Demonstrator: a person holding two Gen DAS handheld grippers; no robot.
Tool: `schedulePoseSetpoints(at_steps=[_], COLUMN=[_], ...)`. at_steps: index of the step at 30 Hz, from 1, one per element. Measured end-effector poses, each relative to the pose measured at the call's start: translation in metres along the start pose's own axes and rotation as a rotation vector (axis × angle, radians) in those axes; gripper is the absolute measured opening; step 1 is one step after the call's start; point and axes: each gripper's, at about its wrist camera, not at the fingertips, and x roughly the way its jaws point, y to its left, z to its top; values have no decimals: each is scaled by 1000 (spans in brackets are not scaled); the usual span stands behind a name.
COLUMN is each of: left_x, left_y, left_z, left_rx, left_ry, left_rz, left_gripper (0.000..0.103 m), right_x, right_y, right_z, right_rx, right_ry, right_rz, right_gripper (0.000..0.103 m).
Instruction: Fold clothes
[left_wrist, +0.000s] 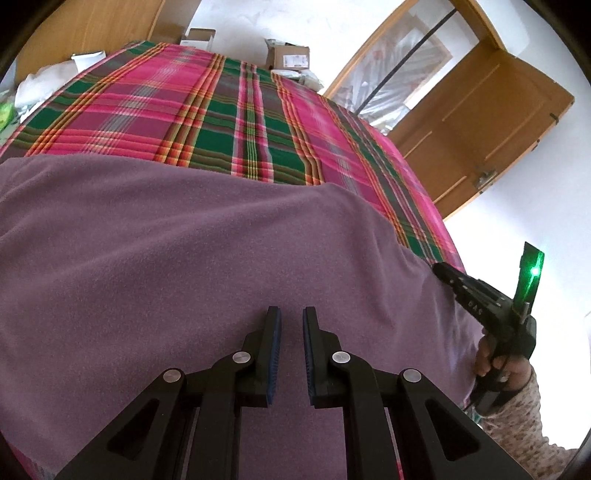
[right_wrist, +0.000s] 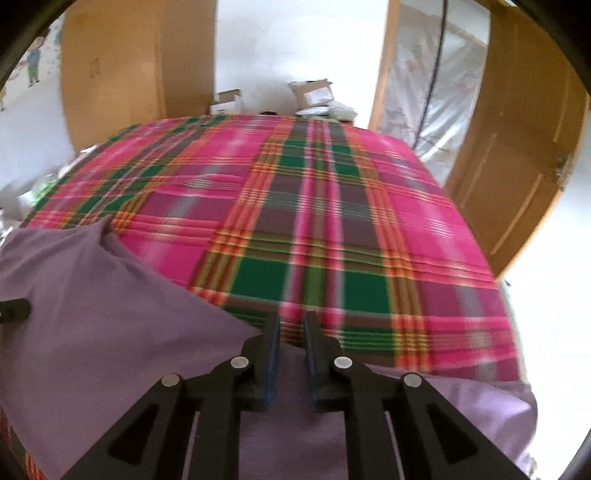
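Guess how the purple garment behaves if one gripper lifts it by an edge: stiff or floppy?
Probably floppy: the purple garment drapes in soft wrinkles over the plaid bedspread. Its matte, fleece-like surface suggests it is not slippery. Lifted by the right gripper alone, it would likely sag and bunch.

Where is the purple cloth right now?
The purple cloth lies spread on the near end of the plaid bed cover, under both grippers; in the right wrist view it fills the lower left.

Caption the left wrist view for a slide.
Left gripper, jaws open, hovers over the purple garment spread on a plaid bed cover.
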Motion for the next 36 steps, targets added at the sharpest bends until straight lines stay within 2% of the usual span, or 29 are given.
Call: schedulePoseSetpoints(at_steps=[5,8,16,18,21,24,27,28,30,32,34,36], left_x=[-2,0,3,4,6,6,7,10,18,30,43,58], left_y=[-2,-4,-8,-10,-13,-22,-41,-49,-68,-89,-112,-124], left_z=[-2,-3,-4,-4,-4,-1,6,10,17,25,28,32], left_rx=[2,11,22,25,30,42,101,125,169,225,306,352], left_ry=[-8,-5,3,5,7,10,5,14,37,59,77,96], left_rz=[-17,-28,-20,-20,-23,-37,-63,-75,-100,-131,-157,-149], left_gripper=[12,12,12,12,12,12,12,12,12,12,12,12], right_x=[-26,-32,-61,-68,-65,-53,-46,-43,-41,-43,-46,-48], right_y=[-37,-60,-150,-168,-176,-180,-180,-180,-181,-181,-183,-187], right_z=[-26,-45,-80,-84,-86,-82,-79,-77,-75,-74,-75,-75], right_rx=[134,193,417,447,455,440,448,451,446,437,452,477], right_ry=[-8,1,-30,-47,-34,0,5,6,5,1,-15,-35], right_rz=[43,16,-224,-262,-244,-229,-196,-188,-175,-187,-198,-221], right_gripper=[14,12,14,20,29,31,31,30,15,6,5,4])
